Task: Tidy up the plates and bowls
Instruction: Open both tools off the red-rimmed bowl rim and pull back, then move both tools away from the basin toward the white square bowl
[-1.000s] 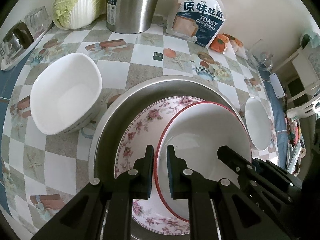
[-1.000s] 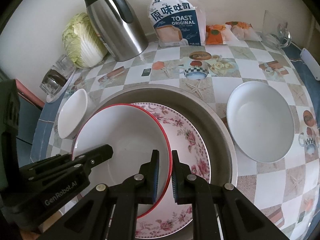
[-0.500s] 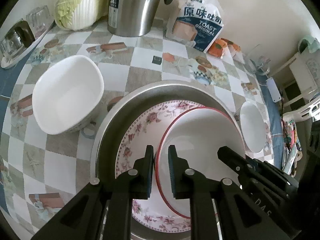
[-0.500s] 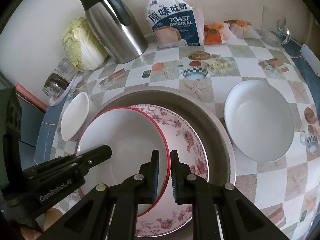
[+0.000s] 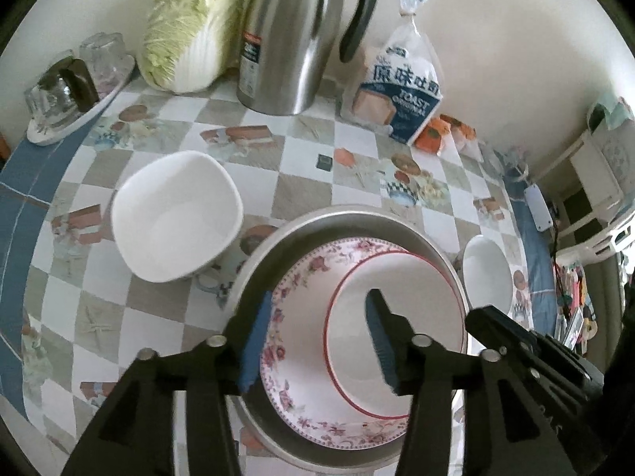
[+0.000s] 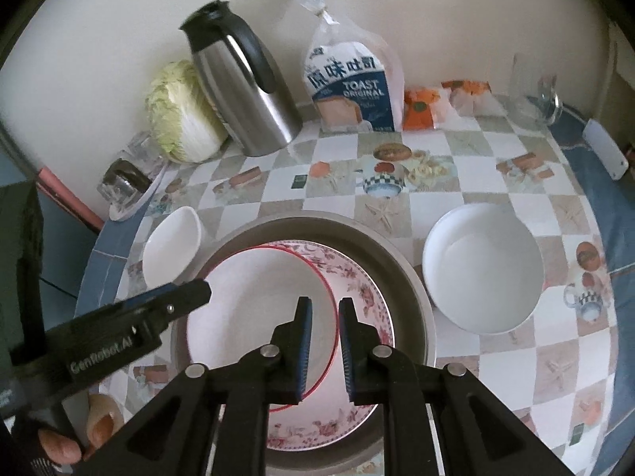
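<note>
The square white bowl point(image 5: 174, 214) sits left on the table point(image 5: 301, 194). The left claw point(image 5: 317, 341), just opened wide, and the right claw point(image 6: 324, 349), narrowly parted, hold nothing. The red-rimmed plate point(image 6: 254, 309) should be left settled on the floral plate point(image 6: 357, 297).

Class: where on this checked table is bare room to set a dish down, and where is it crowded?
Free: checked cloth between steel basin and toast bag; also right of the round white bowl. Crowded: back wall, with cabbage and steel jug.
</note>
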Demonstrator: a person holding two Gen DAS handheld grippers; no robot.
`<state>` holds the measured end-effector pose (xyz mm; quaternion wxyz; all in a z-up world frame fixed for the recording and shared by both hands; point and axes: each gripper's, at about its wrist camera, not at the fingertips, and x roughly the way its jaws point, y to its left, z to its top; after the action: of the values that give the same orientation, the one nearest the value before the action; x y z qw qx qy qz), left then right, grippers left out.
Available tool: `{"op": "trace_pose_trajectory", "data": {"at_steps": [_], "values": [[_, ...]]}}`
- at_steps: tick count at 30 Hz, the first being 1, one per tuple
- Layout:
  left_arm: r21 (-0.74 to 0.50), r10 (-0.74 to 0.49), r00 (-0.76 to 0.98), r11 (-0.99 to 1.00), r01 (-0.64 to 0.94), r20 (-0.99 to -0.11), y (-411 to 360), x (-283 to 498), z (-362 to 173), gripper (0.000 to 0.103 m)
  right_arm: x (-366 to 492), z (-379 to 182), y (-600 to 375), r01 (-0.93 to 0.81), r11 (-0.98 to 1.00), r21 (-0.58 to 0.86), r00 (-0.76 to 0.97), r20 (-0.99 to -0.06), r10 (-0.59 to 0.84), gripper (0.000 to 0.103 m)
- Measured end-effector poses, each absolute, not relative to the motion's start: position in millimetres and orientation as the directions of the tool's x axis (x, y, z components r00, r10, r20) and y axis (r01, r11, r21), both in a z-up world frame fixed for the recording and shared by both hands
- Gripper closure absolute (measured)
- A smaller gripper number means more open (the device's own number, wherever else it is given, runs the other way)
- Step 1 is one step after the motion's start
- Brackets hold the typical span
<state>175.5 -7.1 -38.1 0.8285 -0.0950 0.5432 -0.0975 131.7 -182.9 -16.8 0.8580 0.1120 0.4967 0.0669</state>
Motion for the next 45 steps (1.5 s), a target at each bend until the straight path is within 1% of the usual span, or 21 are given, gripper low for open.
{"op": "trace_pose_trajectory", "data": {"at_steps": [2, 4, 5, 6, 8, 10, 12, 14, 15, 17, 19, 22, 27, 32, 42, 43, 44, 45], "values": [[-0.257, -0.254, 0.401, 0.965, 0.047, -0.88, -3.4, 173.6, -34.6, 0.045, 127.4, -14.4, -183.7, 0.004, 0.968, 0.25, 0.503, -0.837, 0.214, 0.079], [-0.251, -0.242, 0.405, 0.967, 0.031, -0.882, 0.1, 171.0, -31.9, 0.042, 123.0, -13.7, -184.7, 0.009, 0.971, 0.237, 0.505, -0.84, 0.201, 0.075], [-0.249, -0.238, 0.408, 0.968, 0.029, -0.881, 1.1, 169.5, -30.8, 0.037, 121.0, -13.6, -184.9, 0.01, 0.973, 0.23, 0.505, -0.841, 0.194, 0.073], [-0.245, -0.235, 0.413, 0.969, 0.029, -0.88, 1.7, 167.5, -29.2, 0.034, 118.1, -13.9, -185.1, 0.012, 0.975, 0.223, 0.506, -0.842, 0.187, 0.073], [-0.236, -0.226, 0.428, 0.971, 0.031, -0.875, 2.0, 162.8, -25.3, 0.034, 112.1, -14.8, -186.5, 0.015, 0.976, 0.219, 0.504, -0.844, 0.182, 0.071], [-0.231, -0.222, 0.442, 0.972, 0.032, -0.869, 1.6, 158.5, -22.1, 0.031, 107.9, -14.2, -187.9, 0.02, 0.974, 0.224, 0.505, -0.843, 0.184, 0.071], [-0.228, -0.222, 0.457, 0.973, 0.042, -0.861, 1.2, 153.4, -18.2, 0.021, 104.7, -12.3, -188.7, 0.022, 0.974, 0.225, 0.511, -0.84, 0.183, 0.066], [-0.217, -0.214, 0.471, 0.975, 0.048, -0.856, 1.0, 149.6, -15.1, 0.02, 101.0, -8.0, -190.8, 0.029, 0.973, 0.229, 0.526, -0.832, 0.18, 0.051], [-0.211, -0.208, 0.474, 0.976, 0.048, -0.855, 0.9, 148.6, -14.1, 0.02, 99.8, -6.1, -191.7, 0.031, 0.973, 0.23, 0.533, -0.827, 0.178, 0.048], [-0.203, -0.201, 0.478, 0.978, 0.048, -0.855, 1.4, 147.2, -13.0, 0.019, 96.0, -3.2, -192.5, 0.043, 0.971, 0.235, 0.548, -0.818, 0.174, 0.036], [-0.198, -0.196, 0.48, 0.979, 0.046, -0.855, 1.6, 146.3, -12.7, 0.019, 92.9, -3.7, -193.1, 0.055, 0.969, 0.239, 0.55, -0.817, 0.17, 0.029], [-0.181, -0.181, 0.479, 0.982, 0.046, -0.859, 1.1, 144.5, -14.0, 0.014, 92.1, -4.7, -189.1, 0.034, 0.971, 0.237, 0.541, -0.821, 0.181, 0.027], [-0.168, -0.174, 0.465, 0.984, 0.055, -0.868, -0.4, 143.5, -17.7, 0.013, 92.0, -4.5, -190.3, 0.032, 0.971, 0.238, 0.549, -0.816, 0.182, 0.022], [-0.168, -0.168, 0.465, 0.985, 0.041, -0.869, 3.0, 143.3, -19.0, 0.013, 91.6, -7.1, -195.4, 0.049, 0.969, 0.242, 0.549, -0.817, 0.176, 0.011], [-0.176, -0.163, 0.484, 0.984, 0.018, -0.86, 9.8, 145.0, -18.0, 0.012, 93.7, -8.6, -196.2, 0.062, 0.968, 0.241, 0.547, -0.82, 0.169, 0.01], [-0.177, -0.162, 0.489, 0.984, 0.015, -0.857, 11.2, 144.9, -17.2, 0.011, 93.8, -8.5, -196.2, 0.063, 0.969, 0.241, 0.55, -0.818, 0.168, 0.008], [-0.176, -0.158, 0.494, 0.984, 0.011, -0.855, 12.6, 144.9, -16.4, 0.011, 93.9, -8.2, -196.2, 0.064, 0.969, 0.24, 0.552, -0.818, 0.166, 0.001], [-0.177, -0.157, 0.496, 0.984, 0.007, -0.854, 13.7, 145.0, -16.0, 0.011, 93.8, -8.0, -196.2, 0.065, 0.969, 0.238, 0.554, -0.816, 0.164, 0.0]]}}
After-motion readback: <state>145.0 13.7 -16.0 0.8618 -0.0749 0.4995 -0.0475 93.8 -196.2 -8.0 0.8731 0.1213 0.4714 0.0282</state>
